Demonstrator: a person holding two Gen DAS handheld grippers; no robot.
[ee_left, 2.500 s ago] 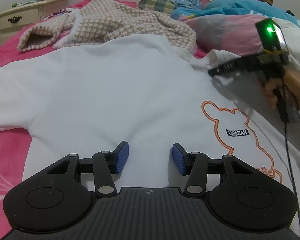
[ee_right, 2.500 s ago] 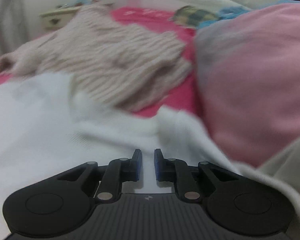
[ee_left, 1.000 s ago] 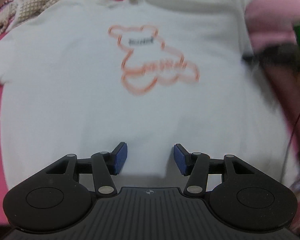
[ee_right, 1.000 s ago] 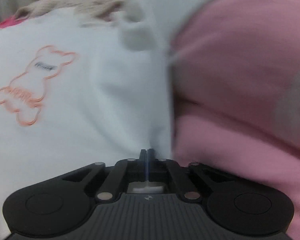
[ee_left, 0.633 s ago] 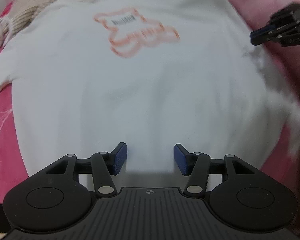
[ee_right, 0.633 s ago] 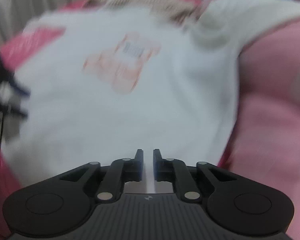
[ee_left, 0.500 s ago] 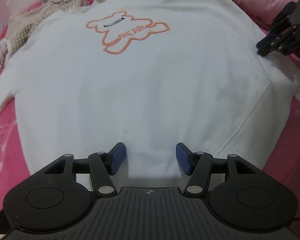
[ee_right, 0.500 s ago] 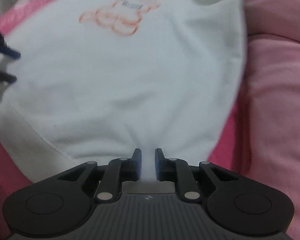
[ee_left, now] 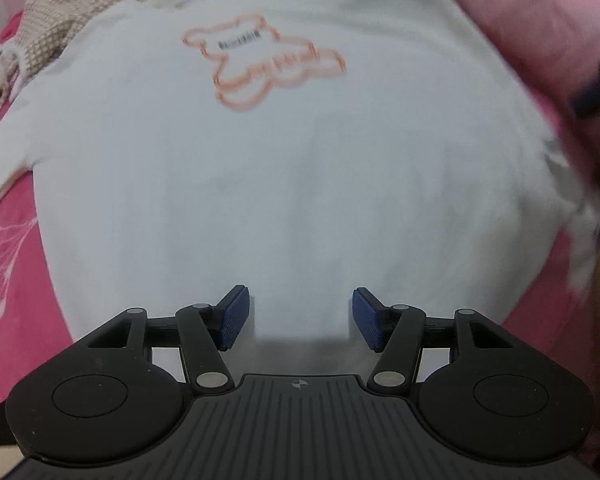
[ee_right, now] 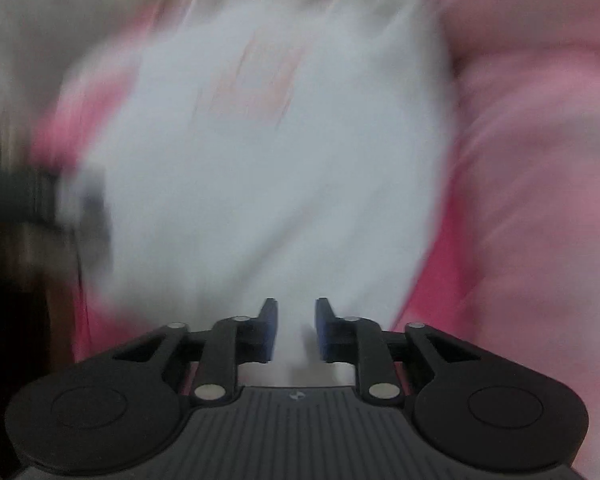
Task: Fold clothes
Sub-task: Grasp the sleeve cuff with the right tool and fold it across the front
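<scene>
— Sweatshirt (ee_left: 300,168) front and centre, white, spread flat on the pink bed cover (ee_left: 8,272), chest side up. You can see the orange bear outline (ee_left: 260,60) printed high on it, towards the far end.

— And the left gripper (ee_left: 298,314)?

— Hanging over the near hem, pointing steeply down. Its jaws stand well apart, blue pads (ee_left: 232,322) either side of bare white cloth, pressing on nothing.

— What about the right gripper (ee_right: 296,330)?

— Its own view is badly smeared, but the jaws are opening as we speak, a narrow gap between them. White cloth shows in that gap, under the tips; the pads (ee_right: 269,330) are not closed on it. Whether the cloth touches them, I can't tell.

— Anything else on the bed?

— A beige knitted sweater (ee_left: 80,16) lies crumpled at the far left, just beside the sweatshirt's shoulder. A pale pink quilt (ee_left: 540,20) bulges along the right side, right up against the sweatshirt's edge. From the left camera, a dark blurred shape at the far right edge is all you get of the other gripper.

— And from the right camera?

— White sweatshirt down the middle, pink quilt filling the right, everything streaked.
</scene>
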